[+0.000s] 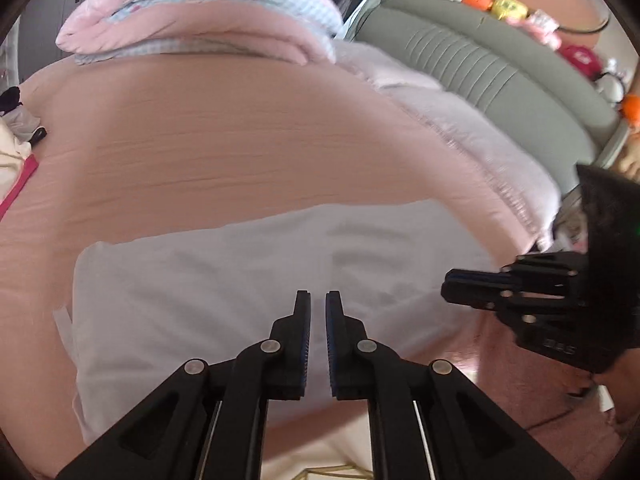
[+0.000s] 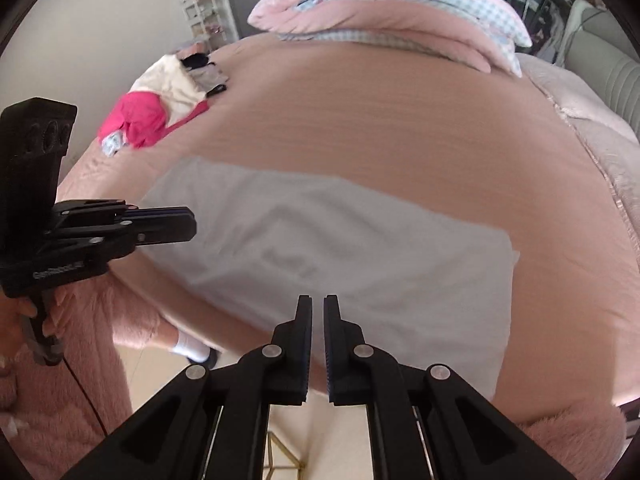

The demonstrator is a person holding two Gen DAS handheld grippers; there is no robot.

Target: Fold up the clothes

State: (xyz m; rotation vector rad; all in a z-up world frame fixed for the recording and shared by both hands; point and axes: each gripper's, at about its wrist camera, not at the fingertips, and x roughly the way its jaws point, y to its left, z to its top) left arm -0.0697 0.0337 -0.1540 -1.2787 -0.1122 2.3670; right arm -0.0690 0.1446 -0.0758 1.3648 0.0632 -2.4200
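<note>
Left gripper (image 1: 318, 300): jaws nearly together, a thin gap between them, nothing clamped; poised above the near part of the white garment.
Right gripper (image 2: 318, 302): same posture, narrow gap, empty; above the garment's near edge.
White garment (image 2: 332, 248): lies flat on the pink bed (image 2: 380, 128) near its front edge, a tidy rectangle with straight sides, small tab showing at one end. Judged folded at least once; whether another fold is due, cannot tell.
Pile of clothes (image 2: 160, 108): pink, cream and dark items heaped at the bed's far left, well apart from the garment. Appears unfolded, so work remains.
Folded quilt (image 2: 392, 12): far end of bed, not part of the task.
</note>
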